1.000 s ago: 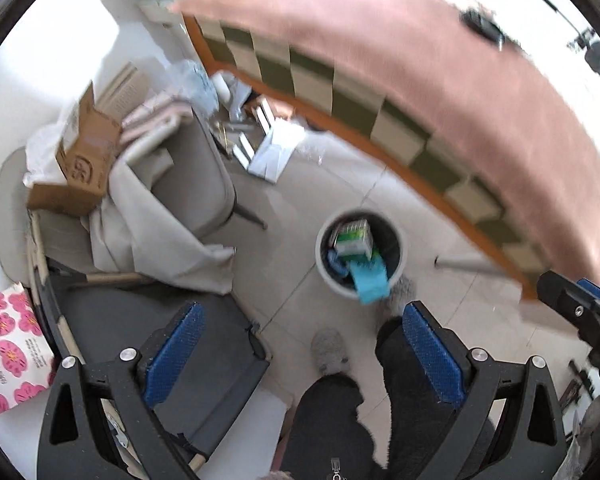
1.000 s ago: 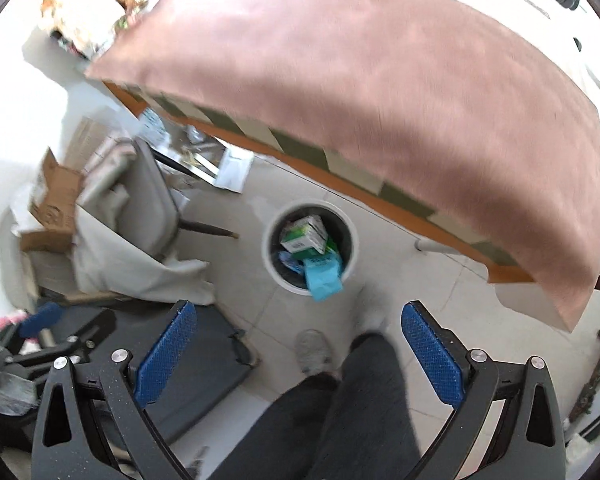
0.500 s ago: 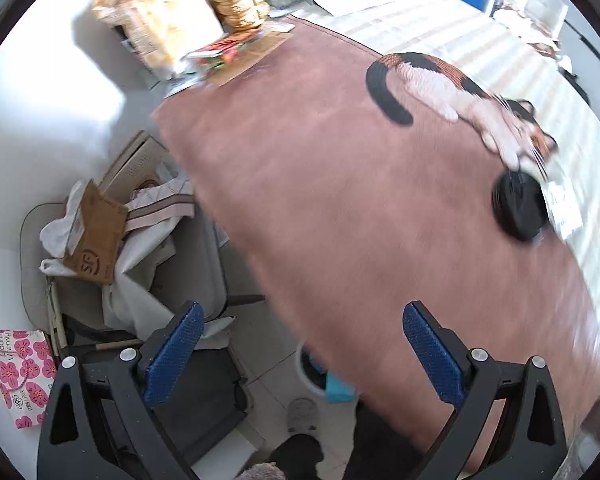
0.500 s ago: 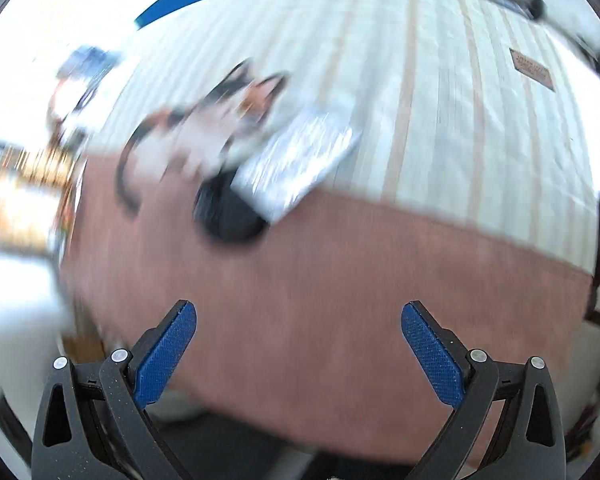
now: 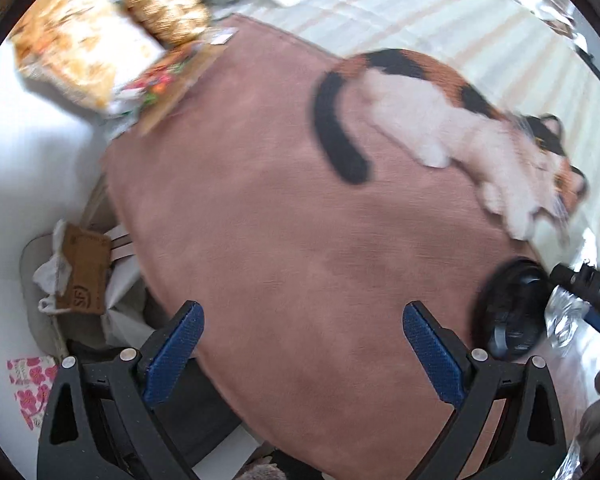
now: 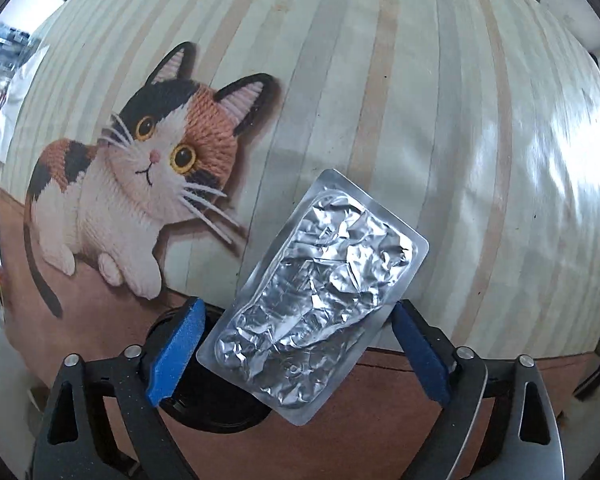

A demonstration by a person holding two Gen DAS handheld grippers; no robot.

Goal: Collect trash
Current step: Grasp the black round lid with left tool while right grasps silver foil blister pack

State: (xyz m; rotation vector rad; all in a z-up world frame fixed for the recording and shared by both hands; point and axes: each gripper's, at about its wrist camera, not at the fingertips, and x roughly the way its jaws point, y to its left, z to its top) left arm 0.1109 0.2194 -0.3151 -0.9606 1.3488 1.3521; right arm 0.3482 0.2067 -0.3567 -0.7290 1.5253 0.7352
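A crumpled silver foil blister pack (image 6: 316, 292) lies on the table, partly over a black round lid (image 6: 204, 392). My right gripper (image 6: 296, 350) is open, its blue pads on either side of the pack's near end, not touching it. In the left wrist view the black lid (image 5: 512, 312) and a bit of foil pack (image 5: 568, 316) sit at the right edge, with the right gripper's black finger over them. My left gripper (image 5: 304, 356) is open and empty above the brown part of the tablecloth.
The tablecloth (image 5: 284, 240) is brown near me and striped beyond, with a printed calico cat (image 6: 140, 184). Snack bags (image 5: 84, 48) lie at the table's far left corner. A chair with a cardboard box (image 5: 80, 276) stands beside the table.
Both grippers swung up from the floor bin to the tabletop. The right gripper then moved in over the foil pack, which now lies between its open pads.
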